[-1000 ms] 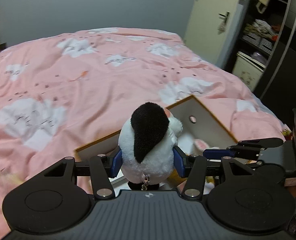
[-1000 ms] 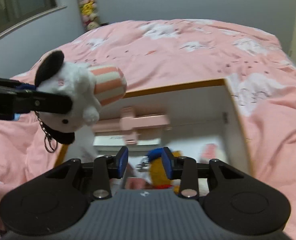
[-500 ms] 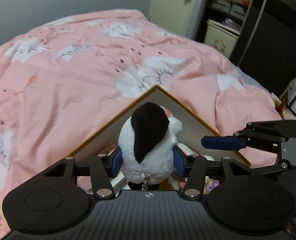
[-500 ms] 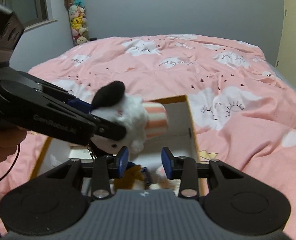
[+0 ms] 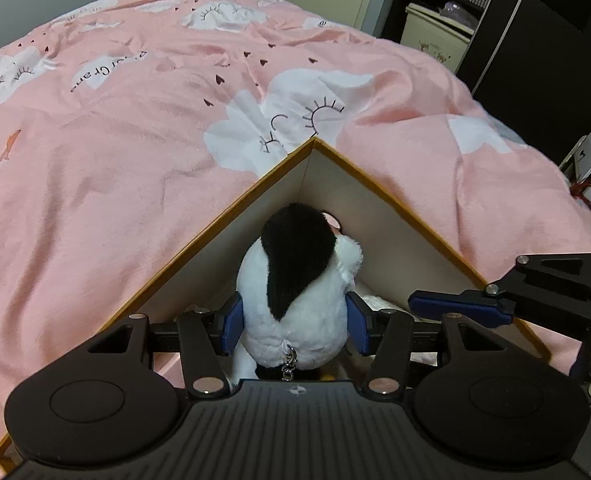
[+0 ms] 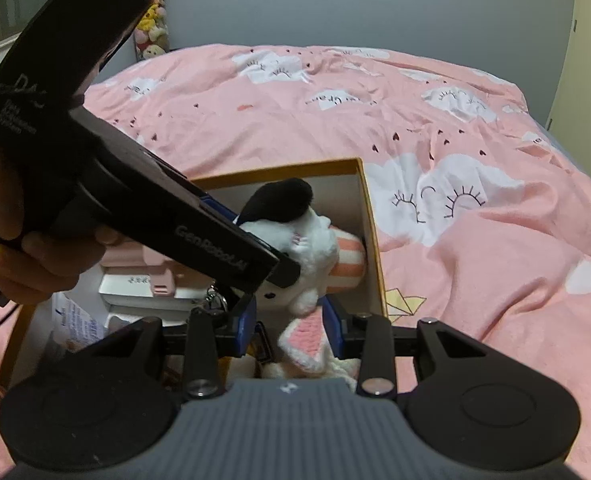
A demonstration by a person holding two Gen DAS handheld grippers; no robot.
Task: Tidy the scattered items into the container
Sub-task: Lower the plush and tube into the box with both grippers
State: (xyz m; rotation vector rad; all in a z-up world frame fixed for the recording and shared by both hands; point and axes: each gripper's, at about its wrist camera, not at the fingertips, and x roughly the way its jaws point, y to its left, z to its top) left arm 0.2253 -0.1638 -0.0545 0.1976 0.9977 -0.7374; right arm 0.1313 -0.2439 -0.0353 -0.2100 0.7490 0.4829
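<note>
Pink bed (image 5: 115, 152), cardboard box (image 5: 379, 184), left gripper (image 5: 293, 324) clamping plush dog (image 5: 295, 280) inside it, right gripper (image 6: 291, 324) parted, holding nothing.

The box (image 6: 369, 216) is crowded: the left gripper (image 6: 279, 268) and its plush dog (image 6: 295, 236) fill the far right corner, and a pink case (image 6: 157, 270) blocks the left. The bedspread (image 6: 475, 264) on the right lies open.

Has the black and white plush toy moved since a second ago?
Yes. The plush toy, clamped in the left gripper, has gone from above the box's near left edge down inside the box, toward its far right corner.
</note>
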